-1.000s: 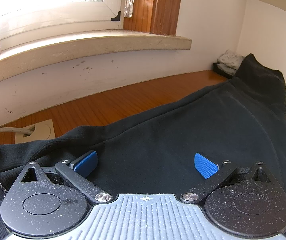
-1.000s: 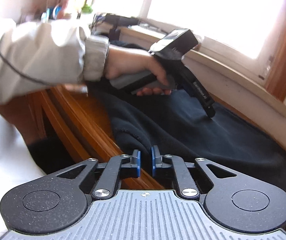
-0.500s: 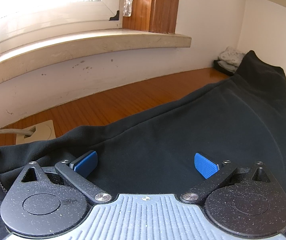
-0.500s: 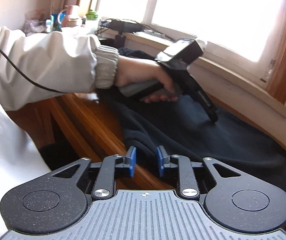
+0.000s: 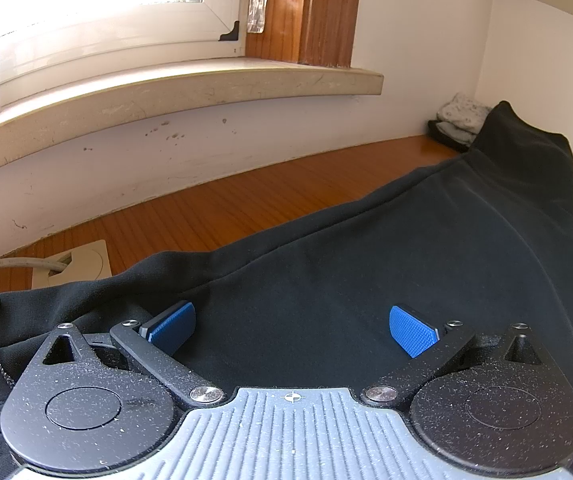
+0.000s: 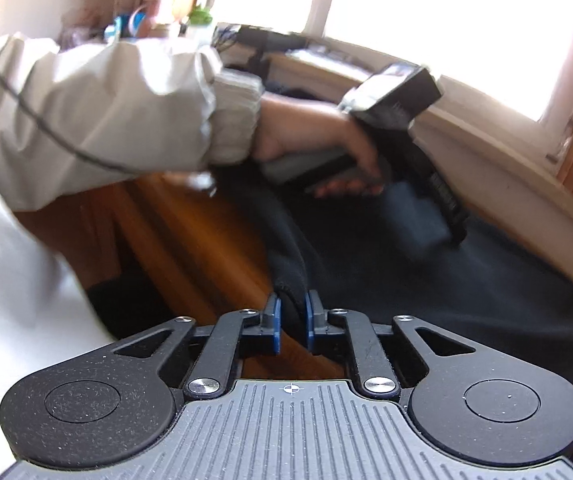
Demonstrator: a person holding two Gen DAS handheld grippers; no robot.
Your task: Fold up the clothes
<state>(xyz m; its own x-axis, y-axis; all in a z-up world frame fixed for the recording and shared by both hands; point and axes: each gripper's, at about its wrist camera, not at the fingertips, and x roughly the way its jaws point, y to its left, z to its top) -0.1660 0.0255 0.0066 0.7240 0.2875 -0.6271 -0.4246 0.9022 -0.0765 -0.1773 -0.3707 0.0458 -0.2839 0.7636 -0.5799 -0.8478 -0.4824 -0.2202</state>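
Note:
A black garment (image 5: 386, 264) lies spread over the wooden table (image 5: 246, 204), one end rising toward the far right corner. My left gripper (image 5: 292, 332) rests low over the cloth, open wide, with its blue pads (image 5: 412, 336) apart and only flat fabric between them. In the right wrist view, a rolled edge of the garment (image 6: 288, 276) near the table's rim runs in between the pads of my right gripper (image 6: 291, 322). Its jaws are closing and pinch that edge. A person's hand (image 6: 318, 144) in a pale sleeve holds the left gripper's handle further along the cloth.
A stone window sill (image 5: 190, 84) and a white wall run along the table's far side. A beige cable plate (image 5: 82, 266) sits left of the garment. Folded pale cloth (image 5: 458, 114) lies in the far corner. Cluttered items stand at the back (image 6: 158, 20).
The right gripper's jaws opened a little, then closed again with the garment's edge between them. The right view shifted slightly and is blurred. The left gripper stayed put.

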